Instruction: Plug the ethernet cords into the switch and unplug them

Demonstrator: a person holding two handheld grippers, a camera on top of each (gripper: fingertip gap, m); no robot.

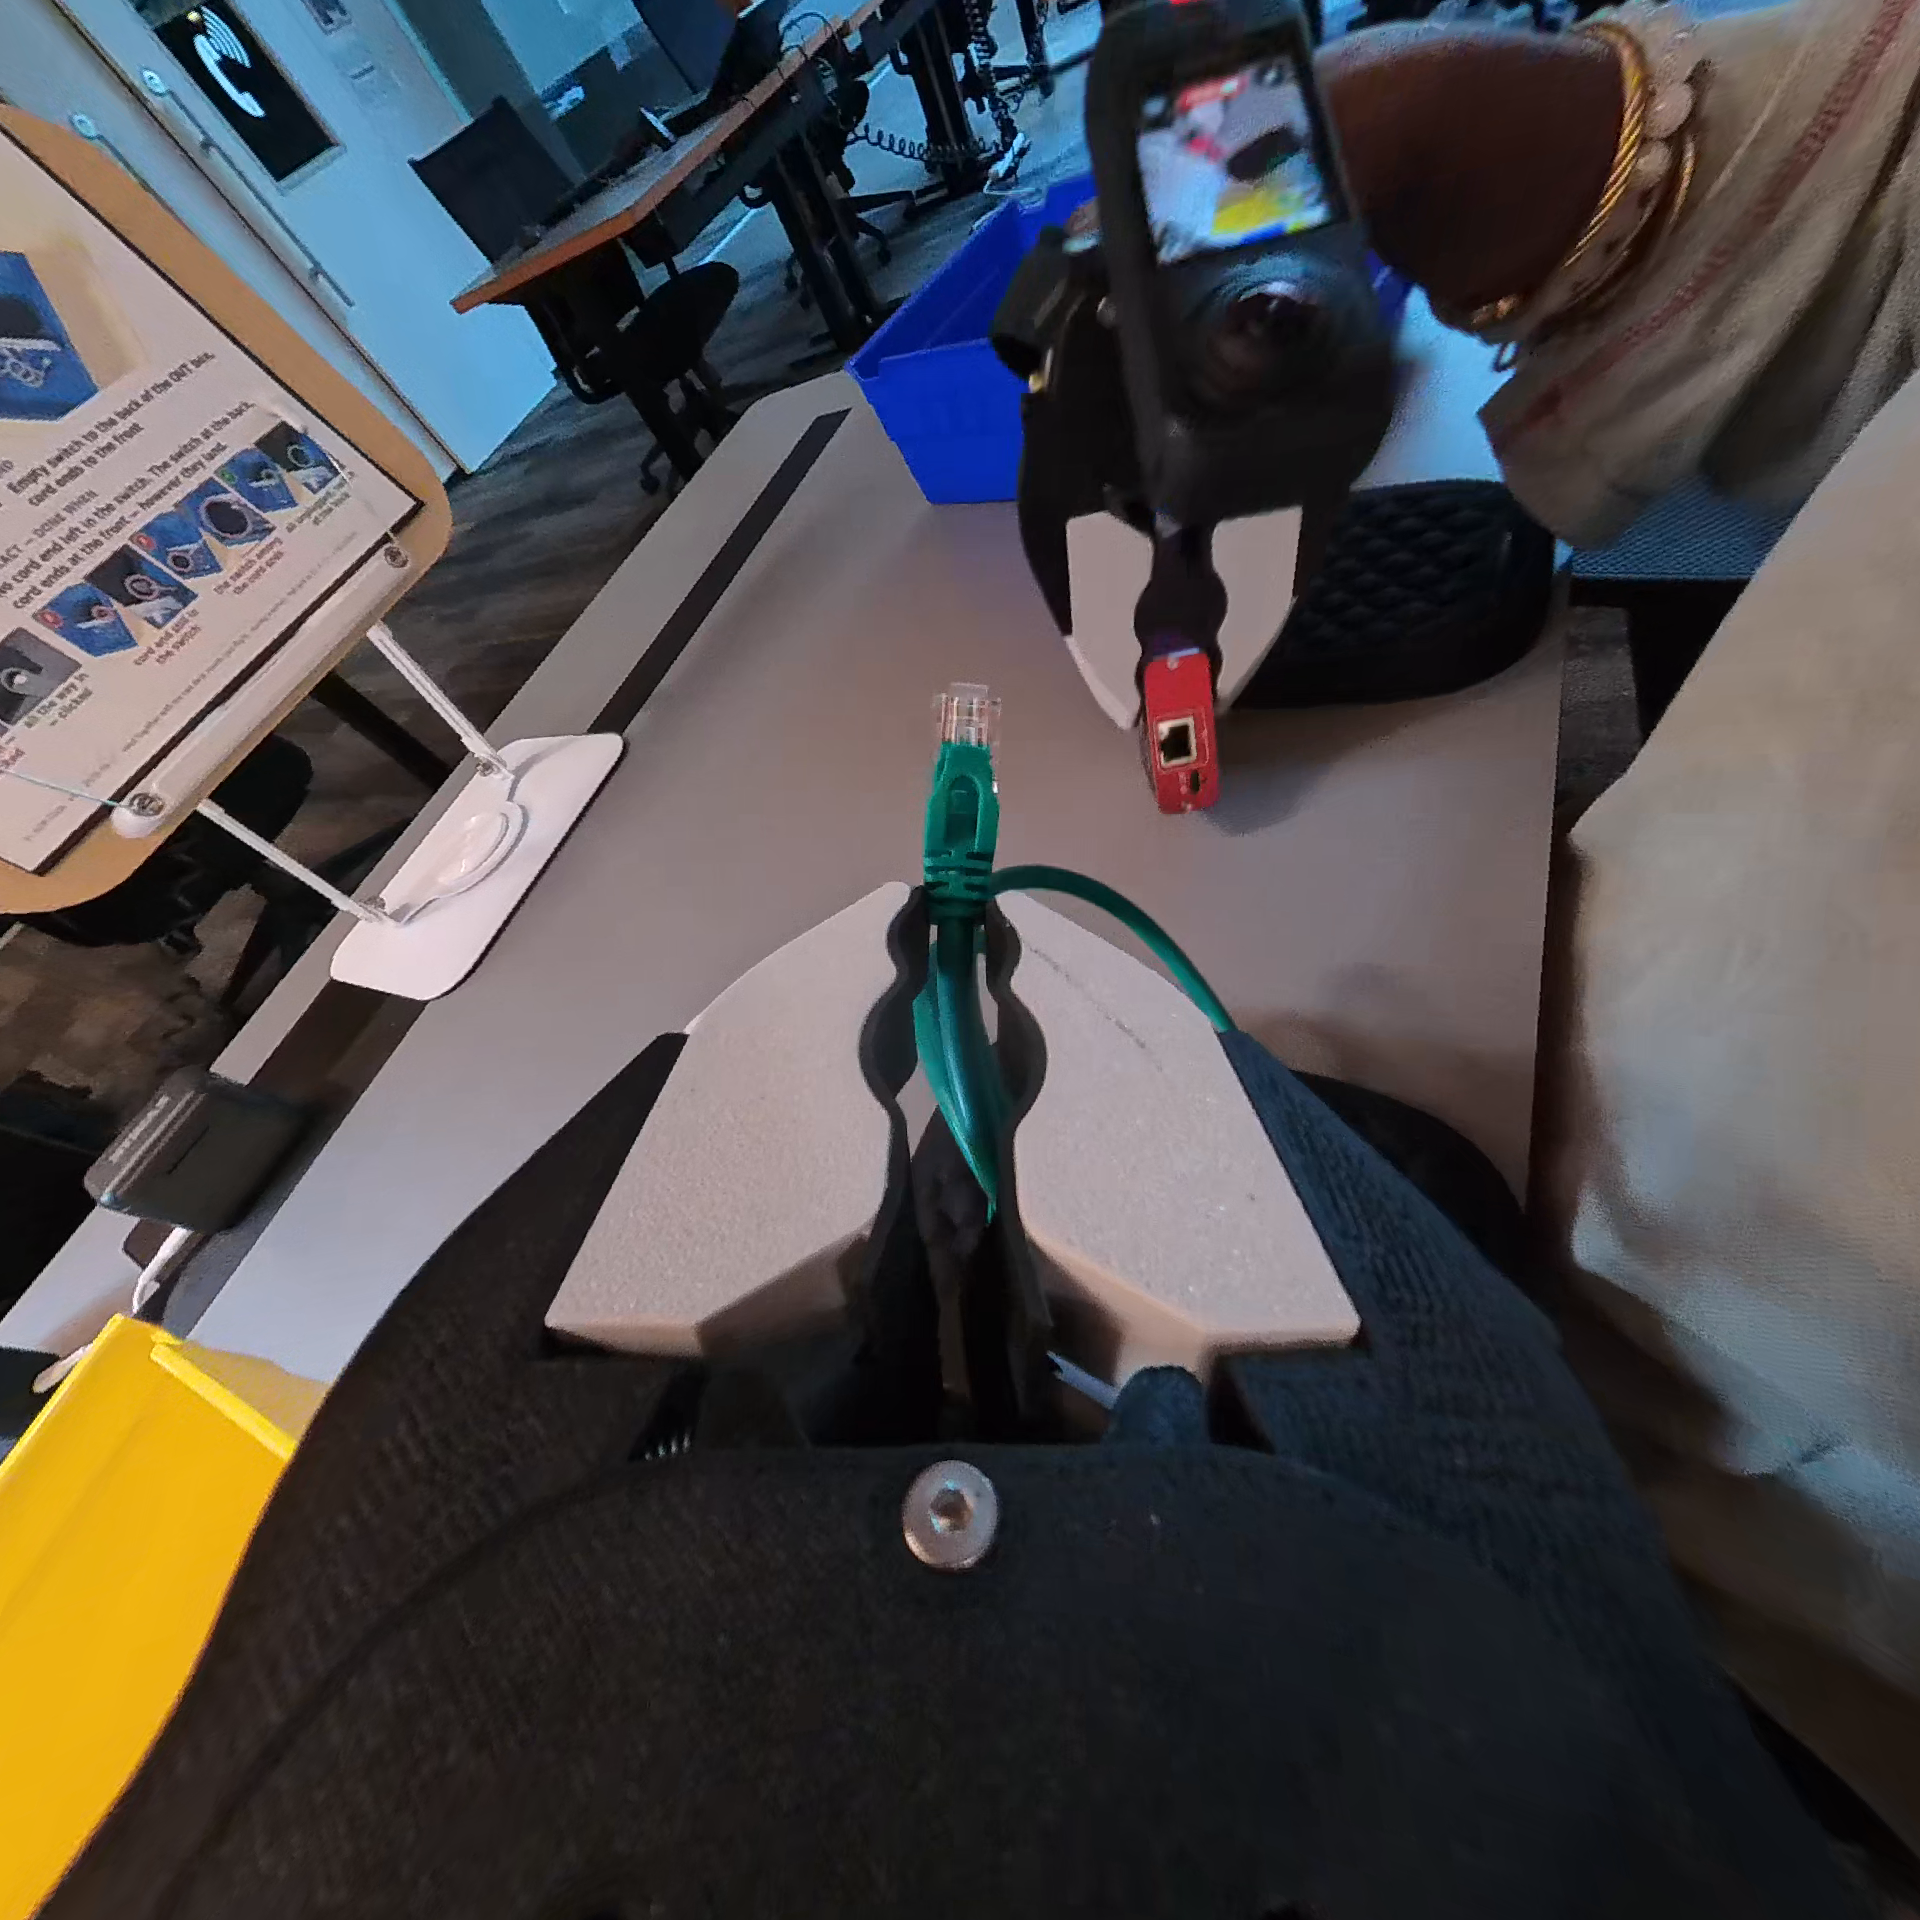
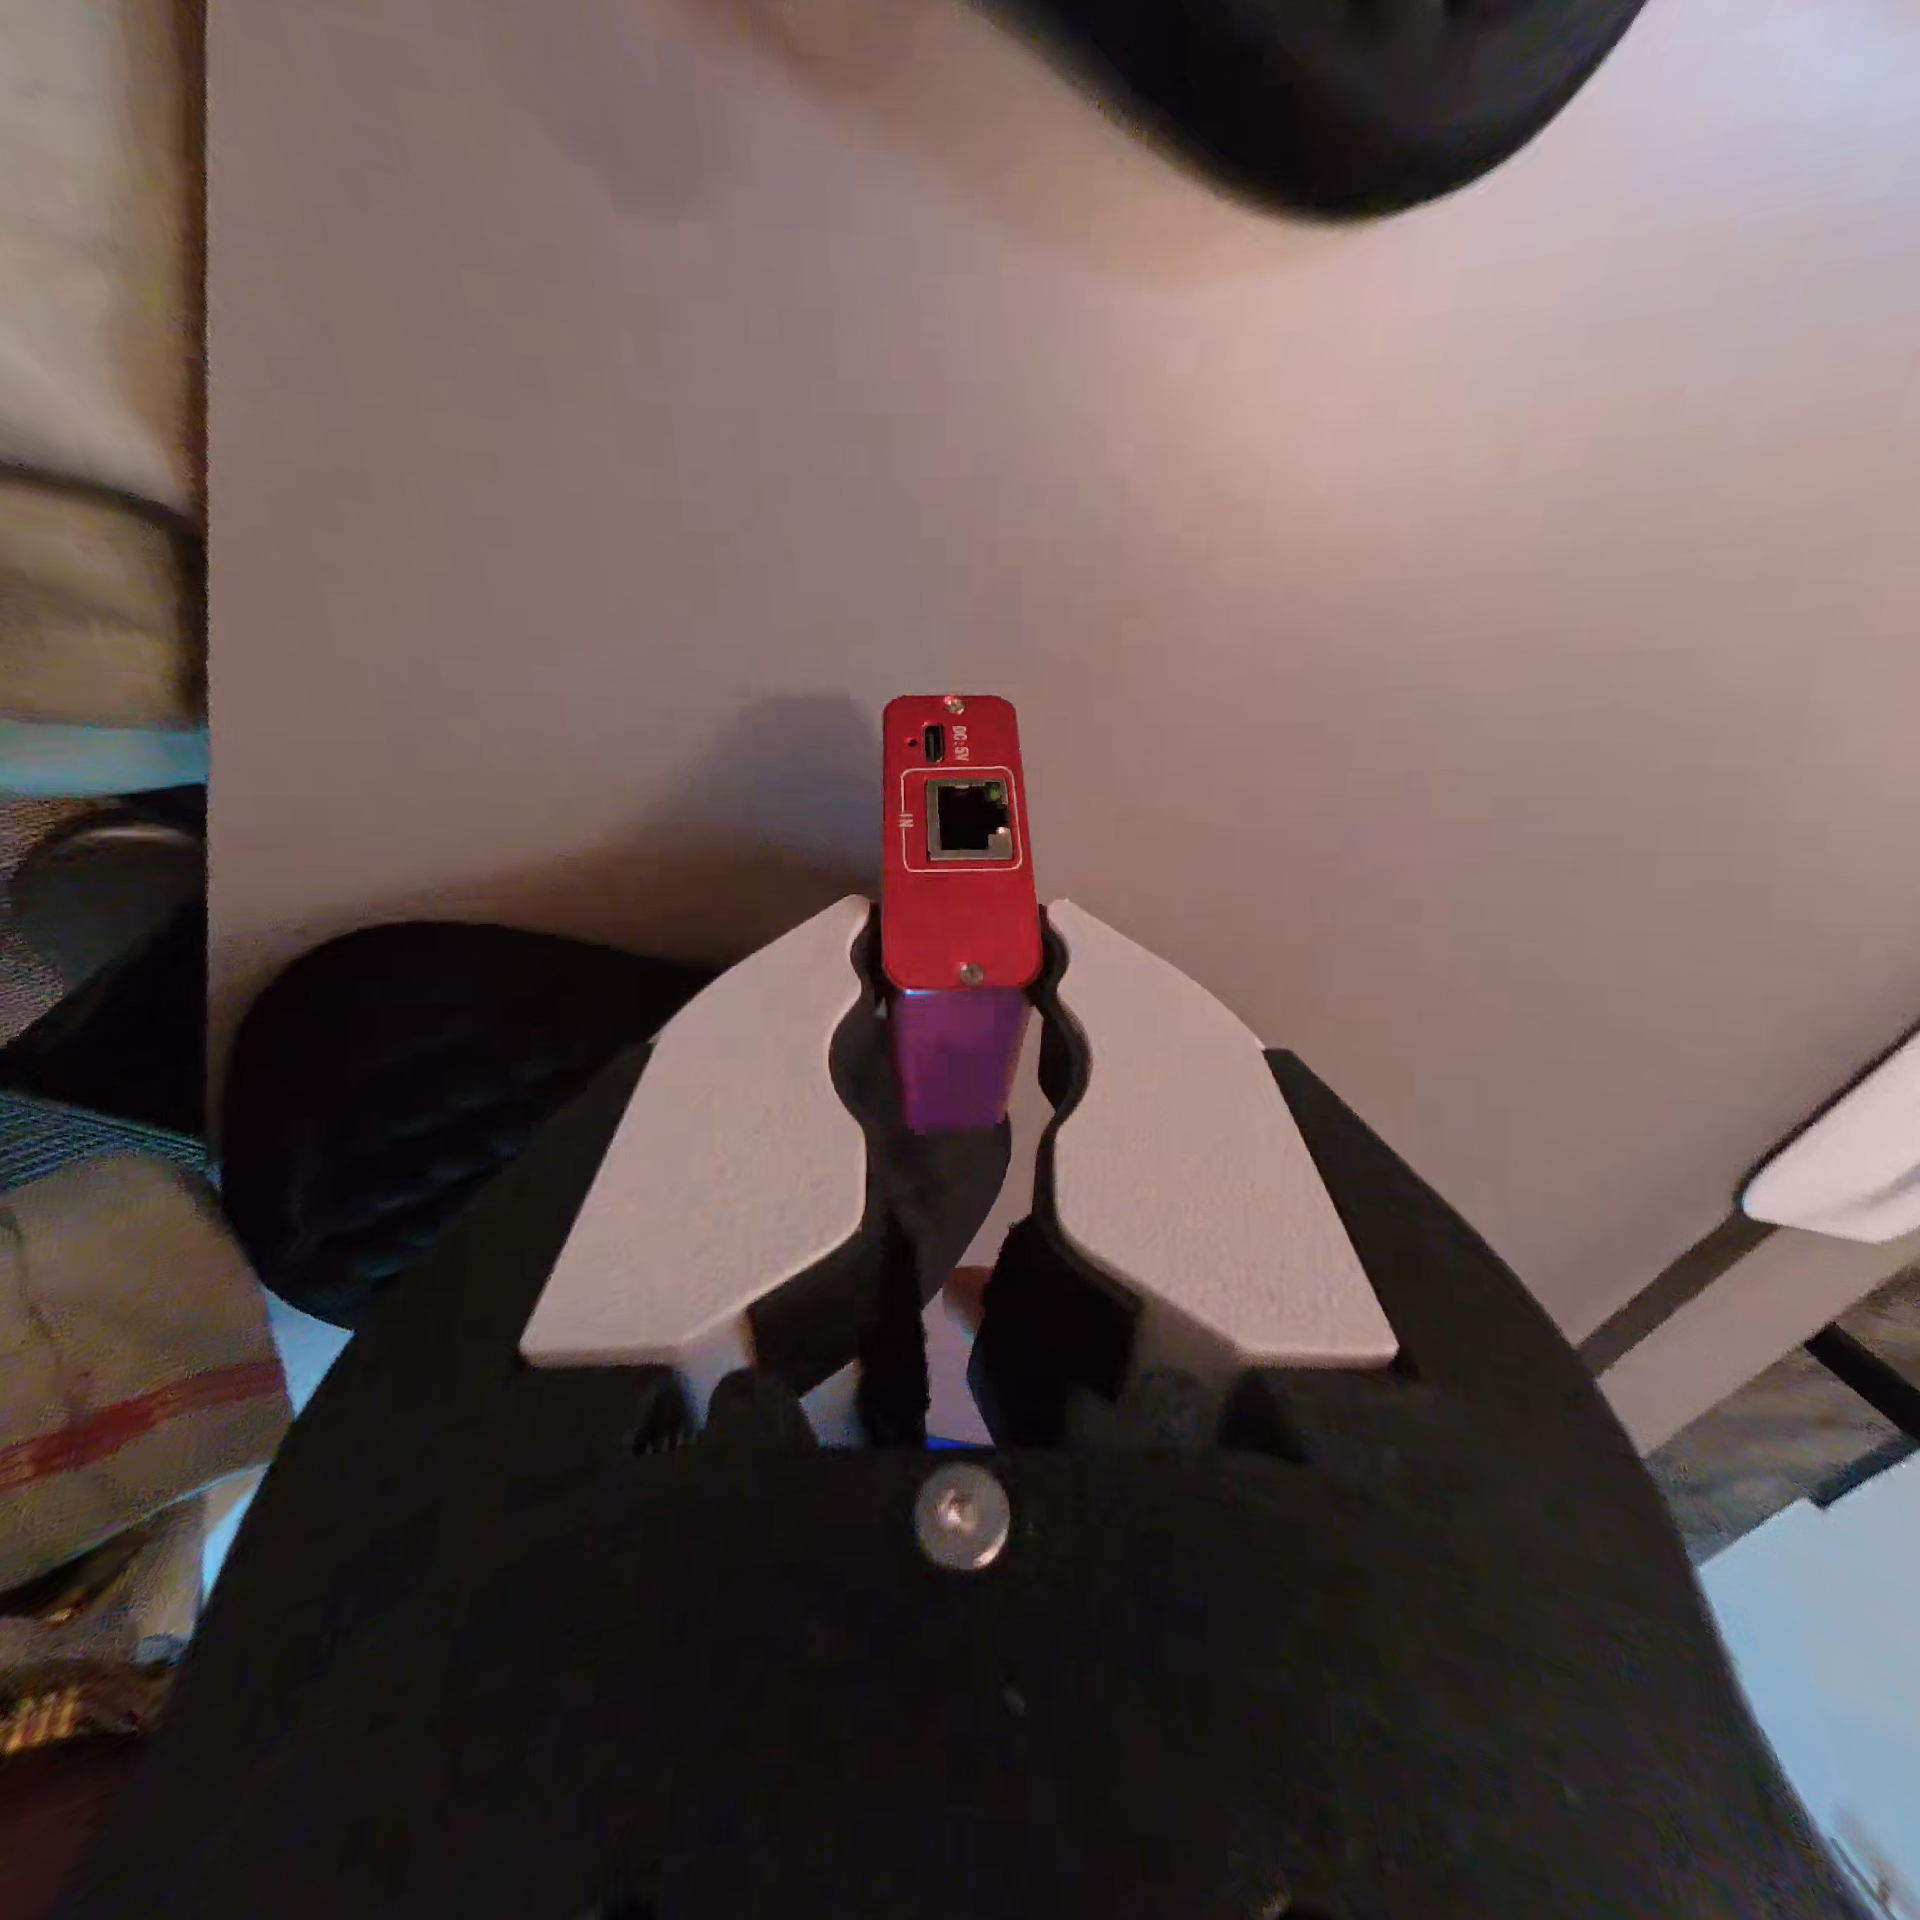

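Note:
My left gripper [image 1: 954, 902] is shut on a green ethernet cord [image 1: 961, 821]. Its clear plug [image 1: 966, 715] sticks out forward past the fingertips, and the cable loops back to the right. My right gripper [image 2: 958, 912] is shut on a small red switch [image 2: 961, 842]. The switch's end face with one empty port [image 2: 968, 819] points forward. In the left wrist view the right gripper [image 1: 1179, 665] holds the switch [image 1: 1179, 732] above the grey table, to the right of and beyond the plug, its port facing me. Plug and switch are apart.
A blue bin [image 1: 935, 384] stands at the table's far end. A yellow bin [image 1: 114, 1538] is at the near left. An instruction board on a white stand [image 1: 478, 852] is at the left edge. A black mesh chair [image 1: 1413, 592] and a person's sleeve [image 1: 1725, 831] are to the right. Spacing between my two grippers at the tips: around 20 cm.

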